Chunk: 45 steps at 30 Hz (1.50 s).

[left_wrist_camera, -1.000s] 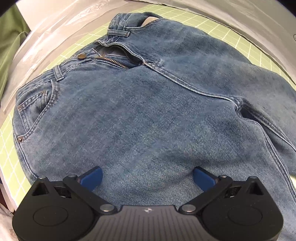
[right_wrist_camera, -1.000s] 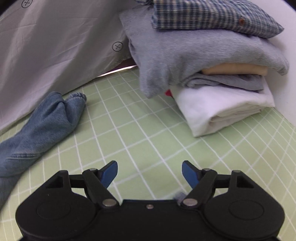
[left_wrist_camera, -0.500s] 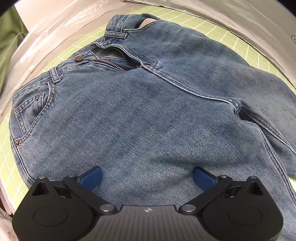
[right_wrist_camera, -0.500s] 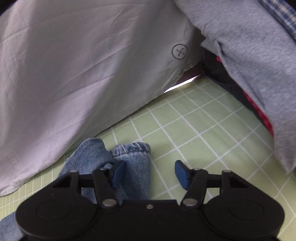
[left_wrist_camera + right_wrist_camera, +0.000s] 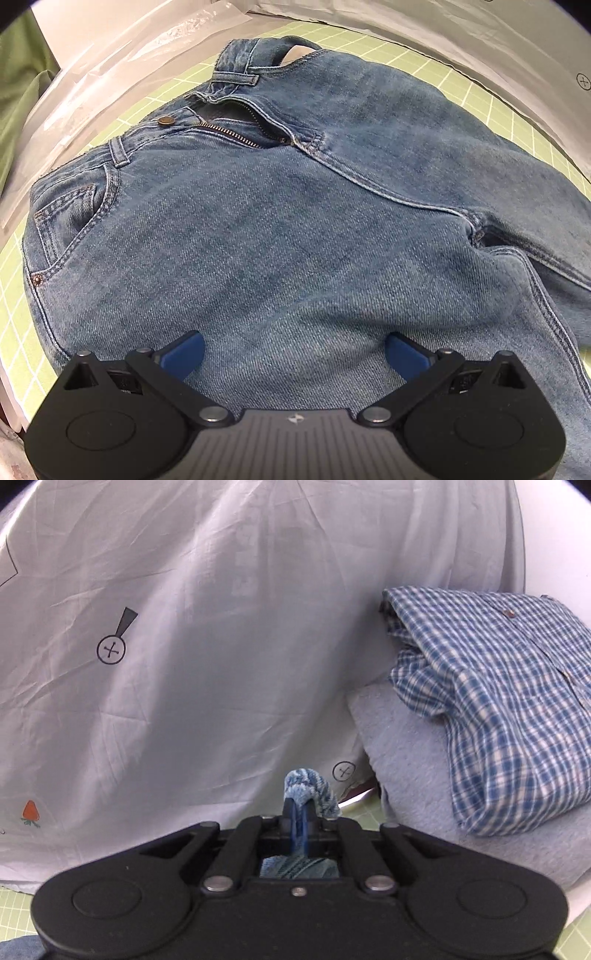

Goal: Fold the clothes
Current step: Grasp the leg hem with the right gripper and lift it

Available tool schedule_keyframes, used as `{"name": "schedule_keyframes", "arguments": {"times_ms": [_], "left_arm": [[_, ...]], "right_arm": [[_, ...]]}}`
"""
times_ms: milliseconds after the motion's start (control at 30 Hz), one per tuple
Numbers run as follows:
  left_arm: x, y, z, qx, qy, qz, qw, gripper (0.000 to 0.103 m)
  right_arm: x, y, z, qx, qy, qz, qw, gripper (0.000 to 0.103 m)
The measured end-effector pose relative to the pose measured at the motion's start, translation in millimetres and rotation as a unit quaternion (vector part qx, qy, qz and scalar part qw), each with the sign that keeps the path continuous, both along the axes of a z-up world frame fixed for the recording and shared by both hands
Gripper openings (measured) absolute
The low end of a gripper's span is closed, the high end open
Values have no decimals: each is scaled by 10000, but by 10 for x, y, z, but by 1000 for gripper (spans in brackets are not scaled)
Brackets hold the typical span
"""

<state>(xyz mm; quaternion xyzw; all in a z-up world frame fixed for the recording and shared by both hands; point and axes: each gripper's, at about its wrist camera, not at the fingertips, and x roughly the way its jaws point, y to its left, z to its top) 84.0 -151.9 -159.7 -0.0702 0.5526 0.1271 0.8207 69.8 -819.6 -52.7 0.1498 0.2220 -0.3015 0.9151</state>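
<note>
Blue denim jeans [image 5: 295,229] are lying spread front-up over the green gridded cutting mat [image 5: 11,295], the waistband turned toward the far edge, the brass button [image 5: 165,120] undone and the zip fly gaping; the mat is being bordered by a pale grey printed sheet [image 5: 221,646] and by clear crinkled plastic film [image 5: 110,62]. No bin or basket is being shown; the only gathered things are a stack beside the sheet, where a blue-and-white checked shirt [image 5: 509,709] is resting on a folded grey-blue sweatshirt [image 5: 413,760].

The left gripper [image 5: 293,350] is being held low over the thigh of the jeans, its blue fingers [image 5: 184,352] spread wide with denim between them and nothing clamped; whether the tips are pressing into the cloth cannot be told.

The right gripper [image 5: 300,818] is being held with its fingers pressed together on a faded blue hem cuff [image 5: 310,786] of the jeans, which is bunching up just above the tips, lifted against the sheet.

Compared with half a second ago, the right fingers were standing apart over the cuff on the mat and are now being kept pinched on it, with the view raised toward the sheet and the stack; the left view is being held almost unchanged.
</note>
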Motion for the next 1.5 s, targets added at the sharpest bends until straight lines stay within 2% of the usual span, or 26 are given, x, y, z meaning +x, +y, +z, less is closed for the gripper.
{"name": "schedule_keyframes", "arguments": {"times_ms": [67,100,133,167,233,333,467,567,667,733,767,800,833,867,933,1000,1067,1167,1233,1300,1367,1433,1500], "left_arm": [[99,82,-52,-1,-7,-9,10000,103],[95,92,-52,0,-9,-13,10000,103],[103,102,-54,5,-14,-19,10000,103],[-61,49,45,14,-22,-17,10000,103],[-110,33,70,27,-48,4,10000,103],[-60,50,36,27,-56,29,10000,103],[-26,62,20,6,-10,41,10000,103],[-13,64,11,-1,9,44,10000,103],[-20,60,9,-3,8,58,10000,103],[-20,55,0,0,1,71,10000,103],[-18,51,-6,3,-5,79,10000,103],[-24,48,-7,5,-11,83,10000,103],[-30,45,-9,8,-17,88,10000,103],[-36,42,-10,10,-22,92,10000,103],[-44,40,-12,12,-20,94,10000,103],[-45,38,-12,6,-9,93,10000,103],[-50,40,-9,4,-4,91,10000,103],[-57,43,-5,0,3,87,10000,103],[-62,44,-2,-2,7,85,10000,103],[-65,47,1,2,-2,85,10000,103],[-67,50,-1,4,-11,89,10000,103],[-50,48,-5,4,-11,100,9999,103],[-35,47,-8,2,-6,107,9999,103]], "right_arm": [[66,-11,-92,-29,429,-114,9990,17],[84,-20,-156,-12,617,-214,9979,40],[15,-40,-237,163,564,-365,9976,54],[-62,-60,-319,353,489,-521,9968,54],[-216,-101,-483,730,339,-832,9933,51],[-467,-43,-731,1024,409,-1329,9850,52],[-688,35,-1014,1345,517,-1430,9792,52],[-758,0,-1174,1666,389,-1415,9750,53],[-725,-26,-1245,1889,256,-1422,9713,53],[-597,-29,-1251,1830,377,-1381,9726,53],[-515,-24,-1242,1756,461,-1357,9740,51],[-434,-20,-1234,1682,545,-1332,9752,40],[-345,-17,-1222,1564,658,-1261,9774,17],[-251,-5,-1193,1382,797,-1194,9799,9],[-39,35,-1124,1032,980,-965,9851,5],[192,110,-1054,669,1071,-634,9900,5],[493,309,-1027,-8,1387,-96,9903,5],[842,704,-1174,-890,1957,933,9721,5],[947,917,-1305,-1077,2215,1430,9586,9],[935,1032,-1354,-895,2241,1603,9571,12],[831,1048,-1300,-471,2010,1625,9649,14],[682,1002,-1207,-51,1688,1508,9740,29],[477,924,-1092,103,1251,1154,9854,38]]}}
